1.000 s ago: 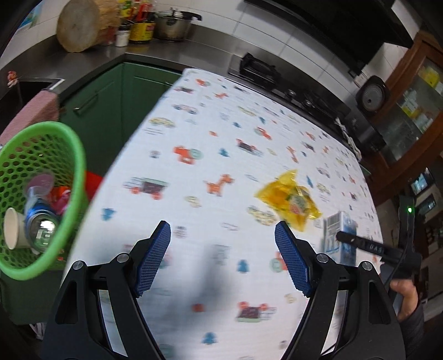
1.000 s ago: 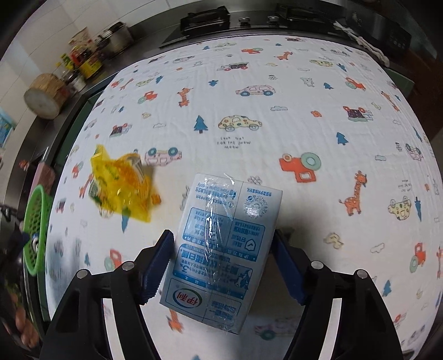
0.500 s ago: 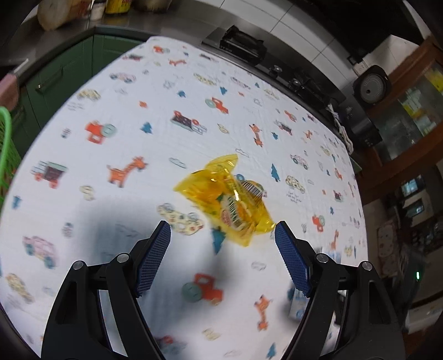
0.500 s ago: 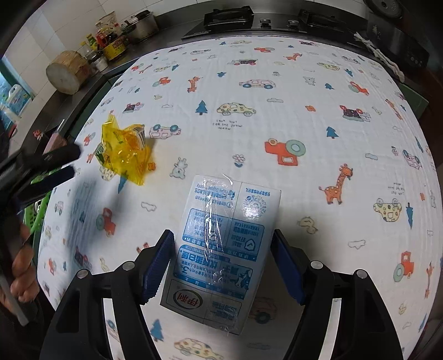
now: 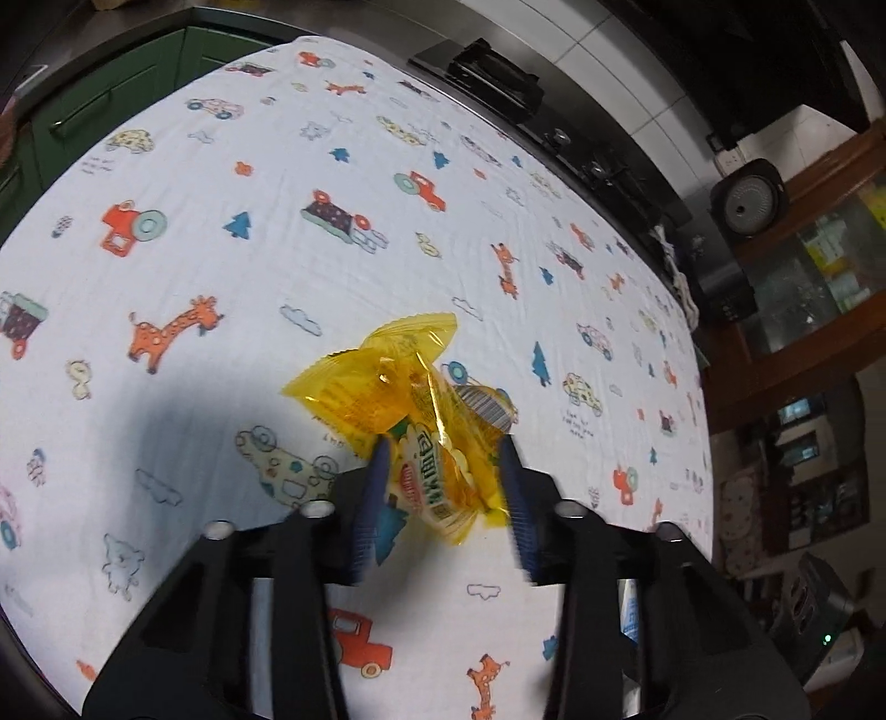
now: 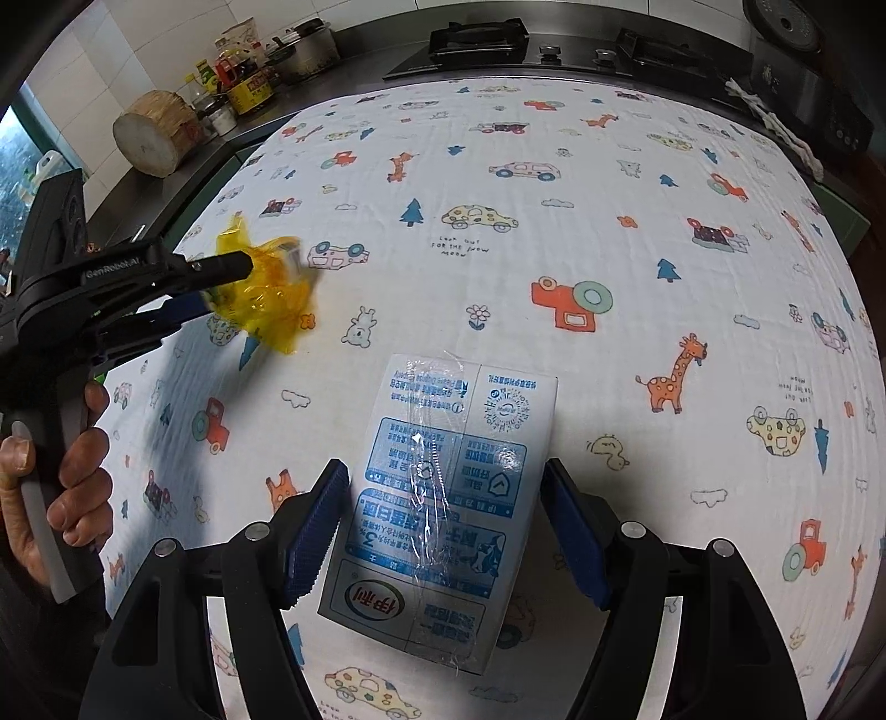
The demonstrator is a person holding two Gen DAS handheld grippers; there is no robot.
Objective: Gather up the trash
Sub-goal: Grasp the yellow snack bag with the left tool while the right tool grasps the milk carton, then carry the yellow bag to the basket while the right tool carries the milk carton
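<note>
A crumpled yellow wrapper [image 5: 376, 382] lies on the cartoon-print tablecloth [image 5: 221, 166]. My left gripper [image 5: 443, 448] is down over its near end, jaws closing, with both blue pads pressing the wrapper's sides. From the right wrist view the same left gripper [image 6: 232, 282] pinches the yellow wrapper [image 6: 271, 310] at the table's left side. My right gripper [image 6: 446, 471] is shut on a blue-and-white milk carton [image 6: 443, 498], held flat just above the tablecloth [image 6: 609, 221]. A corner of that carton [image 5: 628, 615] shows behind my left gripper's right finger.
A gas stove [image 6: 476, 39] runs along the counter behind the table. A round chopping block [image 6: 152, 141], jars and a pot stand at the back left. A person's hand [image 6: 72, 471] grips the left tool's handle. A rice cooker [image 5: 750, 199] sits on a wooden cabinet.
My left gripper swung away from the green basket, came down over the yellow wrapper and closed its wide jaws onto it. The right gripper kept its hold on the carton, drifting slightly.
</note>
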